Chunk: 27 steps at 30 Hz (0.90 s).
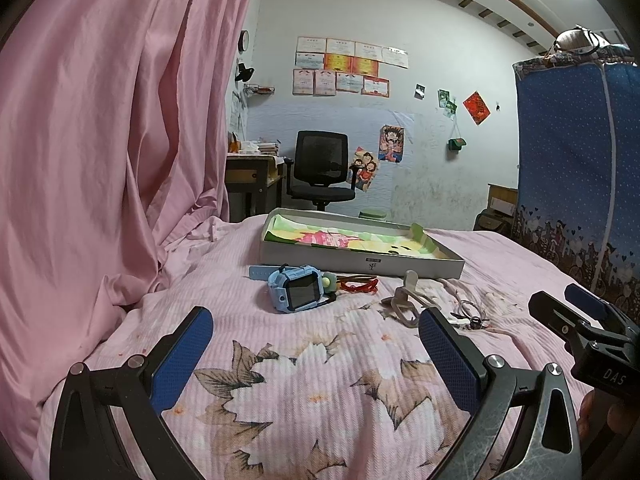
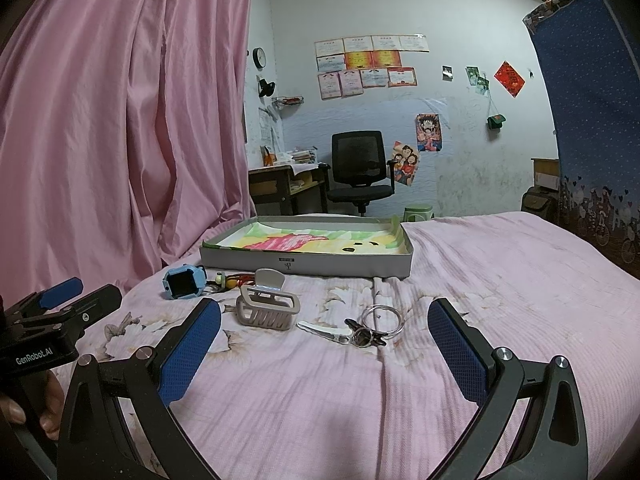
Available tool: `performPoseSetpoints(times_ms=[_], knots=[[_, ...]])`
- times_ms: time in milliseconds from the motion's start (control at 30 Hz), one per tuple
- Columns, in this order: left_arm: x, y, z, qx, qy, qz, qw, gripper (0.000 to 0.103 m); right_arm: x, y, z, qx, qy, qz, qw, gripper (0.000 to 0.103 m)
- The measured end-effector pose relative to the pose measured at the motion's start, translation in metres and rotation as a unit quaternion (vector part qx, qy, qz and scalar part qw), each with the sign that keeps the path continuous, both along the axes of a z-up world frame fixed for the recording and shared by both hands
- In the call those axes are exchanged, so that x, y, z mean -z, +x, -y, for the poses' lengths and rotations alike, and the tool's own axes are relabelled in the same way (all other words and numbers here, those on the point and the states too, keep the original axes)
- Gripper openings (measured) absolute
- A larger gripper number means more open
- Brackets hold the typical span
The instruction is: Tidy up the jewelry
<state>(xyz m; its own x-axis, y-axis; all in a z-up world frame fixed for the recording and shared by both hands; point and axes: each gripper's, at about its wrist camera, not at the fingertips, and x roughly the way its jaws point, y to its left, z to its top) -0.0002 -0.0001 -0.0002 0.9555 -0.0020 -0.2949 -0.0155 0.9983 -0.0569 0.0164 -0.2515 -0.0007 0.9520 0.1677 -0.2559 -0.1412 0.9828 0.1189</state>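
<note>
Bedroom; bed (image 2: 480,264) under pink floral sheet, pink curtain (image 2: 120,120) to the left.
Tray: shallow grey box (image 2: 304,260), lined, nothing in it, at the far side.
Loose items, in a row before the box: blue watch (image 2: 182,282); red cord bracelet (image 1: 360,283); beige claw clip (image 2: 266,306); white hair clip (image 2: 324,330); silver bangle (image 2: 382,318).
Left gripper (image 1: 316,356): jaws released, holding nothing; watch straight ahead.
Right gripper (image 2: 324,348): jaws released, holding nothing; white hair clip just beyond, lying crosswise, nearer this hand.
</note>
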Motion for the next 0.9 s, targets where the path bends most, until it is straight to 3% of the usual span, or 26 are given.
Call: performPoseSetpoints(times_ms=[900], knots=[[-0.0001,-0.0002,0.0001,0.000,0.001,0.000,1.0000,0.103,0.0023,0.0010,-0.0034,0.000,0.001,0.000,1.000,0.102]])
